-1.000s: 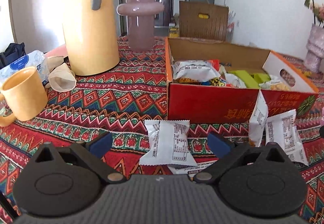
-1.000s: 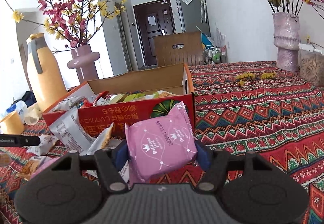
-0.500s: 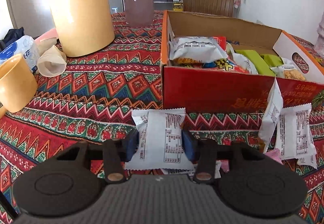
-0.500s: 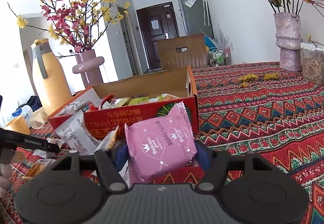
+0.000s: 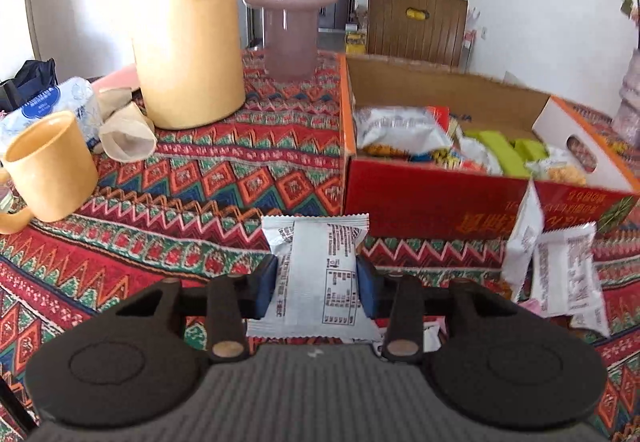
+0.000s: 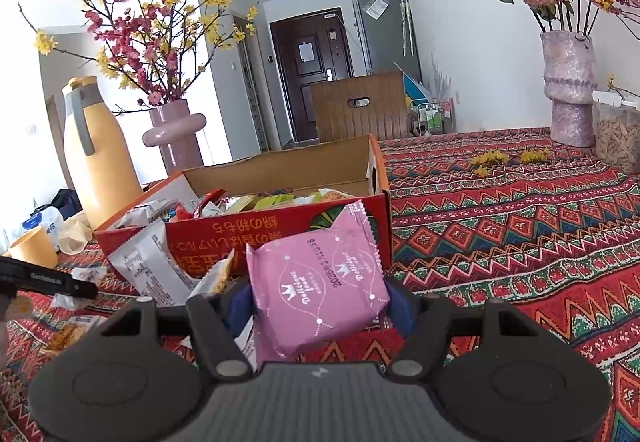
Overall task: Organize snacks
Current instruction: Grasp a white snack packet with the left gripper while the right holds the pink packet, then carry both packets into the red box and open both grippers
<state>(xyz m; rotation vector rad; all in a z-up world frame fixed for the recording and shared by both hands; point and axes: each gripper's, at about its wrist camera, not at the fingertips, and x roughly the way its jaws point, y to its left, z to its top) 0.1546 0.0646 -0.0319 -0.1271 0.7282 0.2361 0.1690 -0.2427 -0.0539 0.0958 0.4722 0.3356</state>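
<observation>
- Left gripper (image 5: pixel 316 284): its jaws have just been closing, and its blue pads (image 5: pixel 266 285) now press on both long sides of a white snack packet (image 5: pixel 316 274), which stands upright between them, printed back toward the camera, in front of the red box.
- Right gripper (image 6: pixel 318 298): partly closed on a pink snack packet (image 6: pixel 320 282); the packet sits tilted between the pads, its upper corner overlapping the view of the box's near right corner.
- Snack box (image 5: pixel 432 202): one open red-and-orange cardboard box on the patterned tablecloth (image 5: pixel 208 182). Inside lie a white bag (image 5: pixel 396 126), green packets (image 5: pixel 504 146) and other wrappers packed too closely to count.
- Loose packets: two more white packets (image 5: pixel 564 274) lean or lie against the box's front wall, to the right of the left gripper; the right wrist view shows further wrappers (image 6: pixel 64 334) on the cloth at the left, too blurred to count.
- Other tabletop items: one yellow flask (image 5: pixel 188 30), one yellow mug (image 5: pixel 48 166), one pink ring vase (image 5: pixel 290 14) with blossom branches, one mottled vase (image 6: pixel 568 98) with roses, one clear jar (image 6: pixel 616 134) of pale pieces, one tissue pack (image 5: pixel 52 102).
</observation>
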